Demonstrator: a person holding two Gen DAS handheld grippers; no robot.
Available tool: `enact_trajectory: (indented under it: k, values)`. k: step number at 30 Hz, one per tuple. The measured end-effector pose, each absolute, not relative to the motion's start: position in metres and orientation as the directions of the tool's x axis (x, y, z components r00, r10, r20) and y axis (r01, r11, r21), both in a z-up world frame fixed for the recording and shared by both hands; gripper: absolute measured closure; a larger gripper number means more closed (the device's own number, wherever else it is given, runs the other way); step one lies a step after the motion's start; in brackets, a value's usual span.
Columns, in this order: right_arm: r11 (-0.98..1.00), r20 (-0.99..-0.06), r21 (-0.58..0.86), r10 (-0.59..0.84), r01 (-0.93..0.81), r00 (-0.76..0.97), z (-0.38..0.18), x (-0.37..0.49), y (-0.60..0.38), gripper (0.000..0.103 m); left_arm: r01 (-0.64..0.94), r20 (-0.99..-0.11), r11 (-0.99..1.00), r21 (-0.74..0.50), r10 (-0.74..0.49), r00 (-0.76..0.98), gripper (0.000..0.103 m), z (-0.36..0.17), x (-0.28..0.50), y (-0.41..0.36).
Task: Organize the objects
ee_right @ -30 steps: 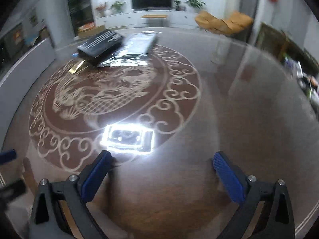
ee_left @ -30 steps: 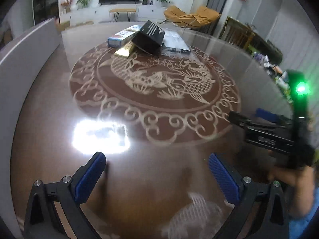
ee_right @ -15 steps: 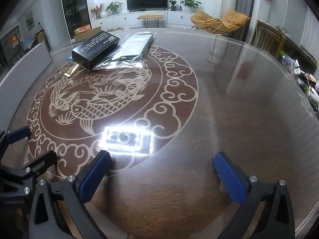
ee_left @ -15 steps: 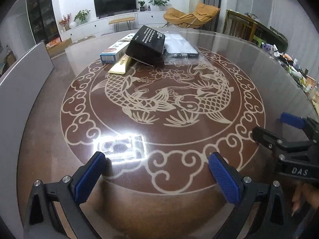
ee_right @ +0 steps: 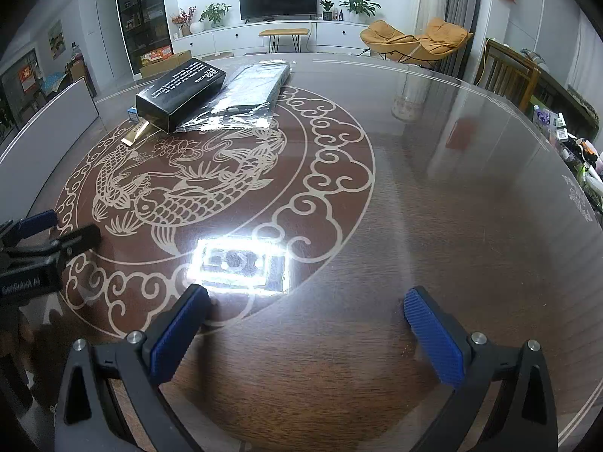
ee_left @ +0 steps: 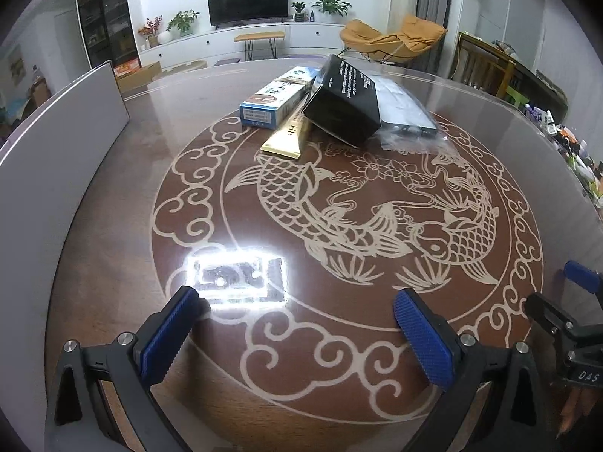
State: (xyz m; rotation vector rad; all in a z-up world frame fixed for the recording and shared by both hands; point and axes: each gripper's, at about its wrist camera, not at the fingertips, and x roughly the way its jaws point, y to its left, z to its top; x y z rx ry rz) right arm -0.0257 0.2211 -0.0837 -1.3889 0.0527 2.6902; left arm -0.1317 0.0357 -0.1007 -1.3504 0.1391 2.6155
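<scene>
A small pile lies at the far side of the round table (ee_left: 113, 196): a black box (ee_left: 345, 100) propped on a gold flat pack (ee_left: 288, 137), a blue-and-white box (ee_left: 277, 98) to its left, and a clear-wrapped dark package (ee_left: 405, 107) to its right. From the right wrist the black box (ee_right: 181, 92) and the wrapped package (ee_right: 248, 94) sit far left, the gold pack (ee_right: 136, 132) peeking out. My left gripper (ee_left: 297, 324) is open and empty near the table's front. My right gripper (ee_right: 307, 320) is open and empty too, seen also as the right gripper (ee_left: 561, 301) at the edge.
A grey panel (ee_left: 56, 143) stands along the table's left edge. Cluttered small bottles (ee_left: 576, 150) sit past the right rim. Wooden chairs (ee_right: 508, 71) stand beyond the far right edge. A bright lamp reflection (ee_right: 241, 261) glares on the glass top.
Both grippers have risen and tilted back a little, so the pile shows more fully. The right gripper has slid toward the lower right of the left view. Nothing on the table moved.
</scene>
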Motion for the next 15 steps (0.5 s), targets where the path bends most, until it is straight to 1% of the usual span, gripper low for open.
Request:
enact_trajectory:
  k: [3,7,15]
  values:
    - [-0.993,-0.814,-0.021,0.085,-0.117,-0.574,-0.0838,-0.0257,0.2211,0.000,-0.224,-0.815,-0.974,-0.007,0.136,-0.564,0.000,-0.1002,-0.1303,0.0351]
    - [-0.993,-0.814,-0.021,0.085,-0.117,-0.574,-0.0838,-0.0257,0.2211,0.000,-0.296,-0.815,-0.955,-0.006,0.176,-0.552,0.000,-0.0996,-0.1263,0.0317]
    - [-0.993,-0.814,-0.021,0.085,-0.117,-0.574,-0.0839,-0.0263,0.2205,0.000,-0.295,-0.815,-0.955,-0.008,0.177,-0.552,0.000,-0.1007,-0.1264,0.0282]
